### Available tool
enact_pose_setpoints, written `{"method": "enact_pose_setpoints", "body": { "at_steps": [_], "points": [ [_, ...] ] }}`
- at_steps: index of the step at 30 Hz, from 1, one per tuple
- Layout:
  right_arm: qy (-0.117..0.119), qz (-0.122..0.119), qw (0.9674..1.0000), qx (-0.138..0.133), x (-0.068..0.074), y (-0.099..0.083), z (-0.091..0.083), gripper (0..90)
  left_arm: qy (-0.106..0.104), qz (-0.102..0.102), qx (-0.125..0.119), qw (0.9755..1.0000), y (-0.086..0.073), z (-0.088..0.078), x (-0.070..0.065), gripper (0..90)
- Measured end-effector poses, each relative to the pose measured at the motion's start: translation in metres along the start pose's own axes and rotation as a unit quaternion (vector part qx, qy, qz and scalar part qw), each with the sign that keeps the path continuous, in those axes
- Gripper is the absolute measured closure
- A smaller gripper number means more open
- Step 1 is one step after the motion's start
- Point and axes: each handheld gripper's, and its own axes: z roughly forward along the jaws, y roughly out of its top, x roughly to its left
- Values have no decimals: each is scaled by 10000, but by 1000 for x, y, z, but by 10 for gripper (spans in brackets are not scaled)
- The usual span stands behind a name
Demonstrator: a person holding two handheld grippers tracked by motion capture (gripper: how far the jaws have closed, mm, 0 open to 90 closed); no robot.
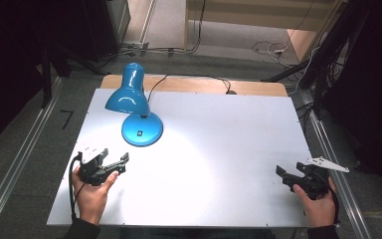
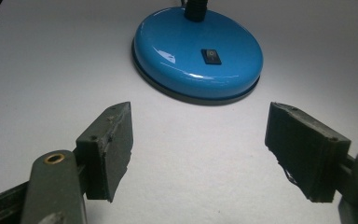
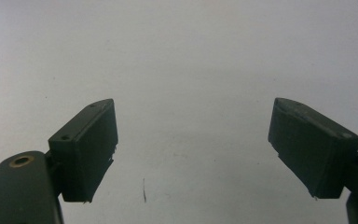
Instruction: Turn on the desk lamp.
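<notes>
Nothing was grasped yet: your left tongs (image 2: 199, 140) gaped just short of the glossy blue desk lamp (image 1: 135, 104) on the white worktop (image 1: 219, 164), right tongs (image 3: 193, 149) released and far off.

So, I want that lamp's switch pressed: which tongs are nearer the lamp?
Left. The left tongs sit just before the lamp; the right tongs are across the table.
</notes>
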Motion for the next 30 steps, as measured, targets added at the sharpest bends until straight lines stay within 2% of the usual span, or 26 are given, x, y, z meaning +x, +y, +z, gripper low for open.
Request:
{"method": "enact_pose_setpoints", "body": {
  "at_steps": [30],
  "points": [
    [6, 27, 10000, 26, 0, -1, 1, 145, 123, -19, 86, 9999, -8, -12, 10, 240]
  ]
}}
